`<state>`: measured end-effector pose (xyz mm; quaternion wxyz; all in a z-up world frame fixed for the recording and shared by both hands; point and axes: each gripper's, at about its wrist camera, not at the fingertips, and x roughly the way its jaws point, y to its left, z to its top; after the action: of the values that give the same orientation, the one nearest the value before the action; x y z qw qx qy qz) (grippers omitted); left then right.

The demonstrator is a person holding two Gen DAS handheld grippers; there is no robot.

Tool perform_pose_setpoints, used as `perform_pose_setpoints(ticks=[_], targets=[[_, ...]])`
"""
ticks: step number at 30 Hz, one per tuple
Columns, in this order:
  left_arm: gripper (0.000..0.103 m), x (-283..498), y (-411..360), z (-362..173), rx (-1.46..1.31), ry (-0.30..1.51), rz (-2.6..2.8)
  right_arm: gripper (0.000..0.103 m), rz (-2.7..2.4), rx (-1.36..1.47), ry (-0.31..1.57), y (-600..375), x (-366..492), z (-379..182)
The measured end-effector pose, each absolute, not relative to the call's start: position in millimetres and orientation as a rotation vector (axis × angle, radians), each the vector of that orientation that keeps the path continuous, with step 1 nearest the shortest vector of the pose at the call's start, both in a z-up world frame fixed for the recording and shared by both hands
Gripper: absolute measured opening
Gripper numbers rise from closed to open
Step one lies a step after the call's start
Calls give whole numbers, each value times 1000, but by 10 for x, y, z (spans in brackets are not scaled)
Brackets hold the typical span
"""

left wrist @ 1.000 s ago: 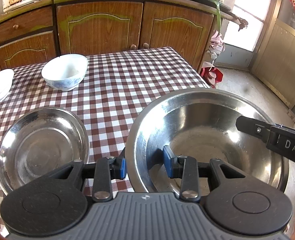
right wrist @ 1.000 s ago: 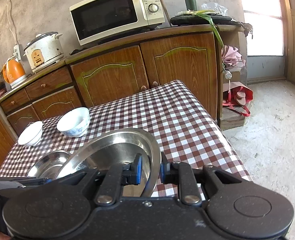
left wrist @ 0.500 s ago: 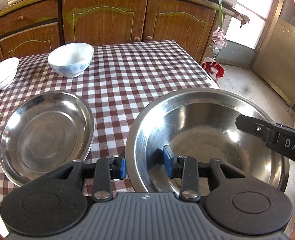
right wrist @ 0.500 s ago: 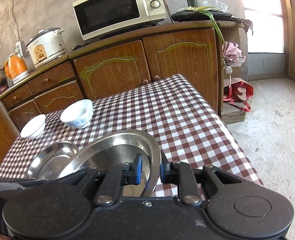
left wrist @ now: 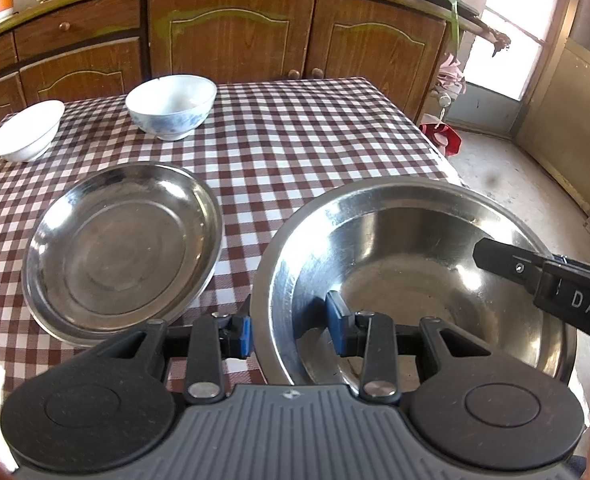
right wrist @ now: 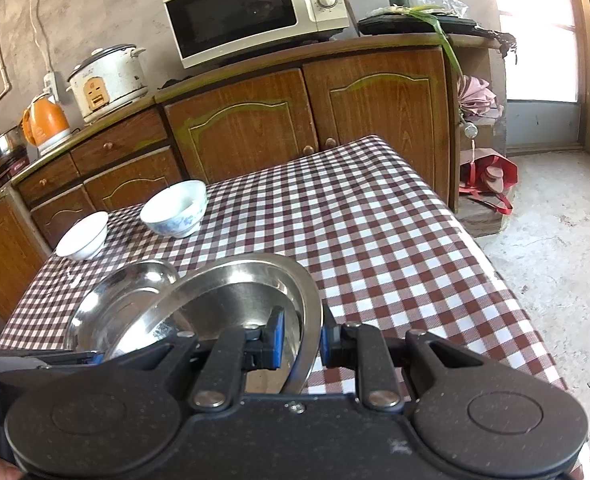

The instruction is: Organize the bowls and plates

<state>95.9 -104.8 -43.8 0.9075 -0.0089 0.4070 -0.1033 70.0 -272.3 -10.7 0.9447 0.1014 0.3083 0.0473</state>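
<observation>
Both grippers hold one large steel bowl (left wrist: 415,264) above the checkered table. My left gripper (left wrist: 291,330) is shut on its near-left rim. My right gripper (right wrist: 299,338) is shut on its right rim, and its black finger shows in the left wrist view (left wrist: 535,276). The bowl also shows in the right wrist view (right wrist: 239,300). A shallow steel plate (left wrist: 119,248) lies on the table to the left of the bowl, also in the right wrist view (right wrist: 123,300). A blue-patterned white bowl (left wrist: 171,106) and a small white bowl (left wrist: 27,130) stand at the far left.
The checkered table (left wrist: 303,140) ends at the right, with concrete floor (right wrist: 555,248) beyond. Wooden cabinets (right wrist: 303,120) stand behind the table, carrying a microwave (right wrist: 251,12), a rice cooker (right wrist: 107,76) and an orange kettle (right wrist: 45,124). A red bag (right wrist: 491,176) lies by the cabinet.
Both grippers have lifted the large steel bowl higher and pulled back a little. The steel plate and the two white bowls now sit further up in both views.
</observation>
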Motion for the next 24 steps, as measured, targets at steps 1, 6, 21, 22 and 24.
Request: perform_pose_setpoints(ticks=[1,6,21,22,24], targets=[[37,950,-1034,-436,-17,838,-210,23,98,206,628,-2705,691,-110],[37,923,-967,-433,-21,833,-196,23,109,204,627,-2614,659,-110],[38,817,-758,-464,-33,830,-152,23,146,201,634,-2353,596,-137],[38,809,-740,-463,-33,829,-150,23,149,199,635,-2336,592,-137],[38,795,-712,-464,-32,826,-147,23,155,196,635,-2303,587,-137]])
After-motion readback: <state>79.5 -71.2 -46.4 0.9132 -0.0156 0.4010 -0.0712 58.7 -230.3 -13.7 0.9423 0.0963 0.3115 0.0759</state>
